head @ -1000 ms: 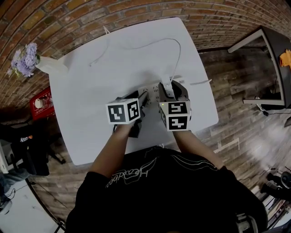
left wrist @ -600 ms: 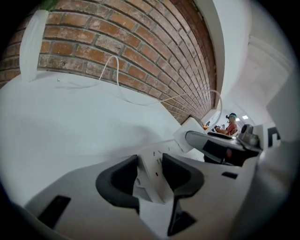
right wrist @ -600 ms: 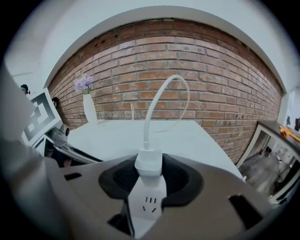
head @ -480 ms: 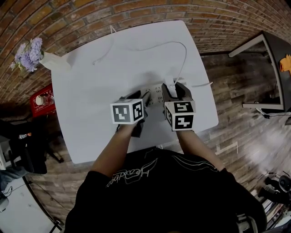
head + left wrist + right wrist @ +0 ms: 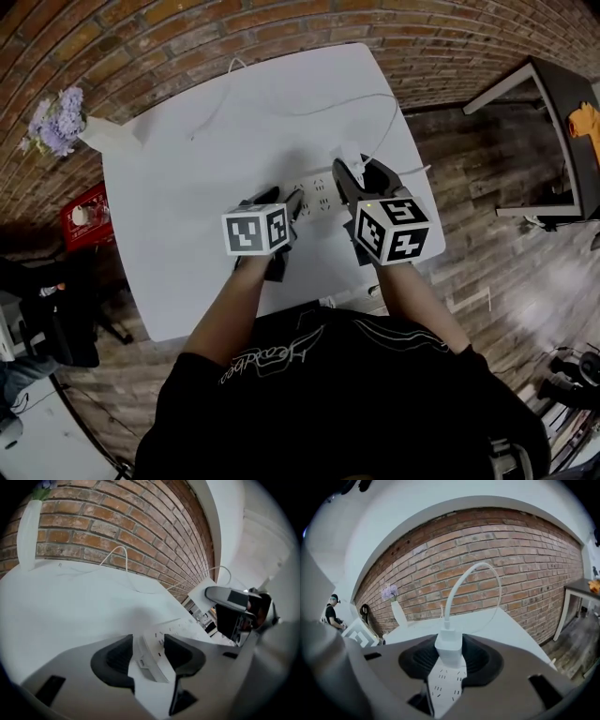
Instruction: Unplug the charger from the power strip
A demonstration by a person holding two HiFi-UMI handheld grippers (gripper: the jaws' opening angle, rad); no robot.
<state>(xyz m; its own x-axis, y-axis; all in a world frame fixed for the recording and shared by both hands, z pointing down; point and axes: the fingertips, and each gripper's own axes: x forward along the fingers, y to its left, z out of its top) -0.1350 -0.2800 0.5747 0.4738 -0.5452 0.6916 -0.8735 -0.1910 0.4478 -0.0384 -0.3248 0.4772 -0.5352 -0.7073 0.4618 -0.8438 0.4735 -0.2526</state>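
From where I stood a good deal was covered: the two marker cubes sat over the hands, the near end of the power strip [image 5: 320, 191] was tucked under the left hand-held gripper [image 5: 147, 651], and the charger's pins could not be seen at all, because the pads of the right hand-held gripper [image 5: 362, 174] closed them in. So whether the pins were fully out of the socket, I couldn't say; only the charger's [image 5: 449, 645] white body and top showed, upright between those pads, with the slotted face of the strip just below and behind it. That right one was clamped firmly on the charger, jaws drawn in to its width, holding it over the strip's right end. The white cable [image 5: 474, 576] rose from the charger's top, arched over, and ran off across the white table [image 5: 187, 216] towards the far edge, where its end was too thin to make out. The left one had just been opening: its jaws stood wide, straddling the strip's end, a sliver of gap on the right pad's side, no squeeze that I could see. Off at the table's far left corner stood a white vase [image 5: 106, 134] of lilac flowers against the brick wall.
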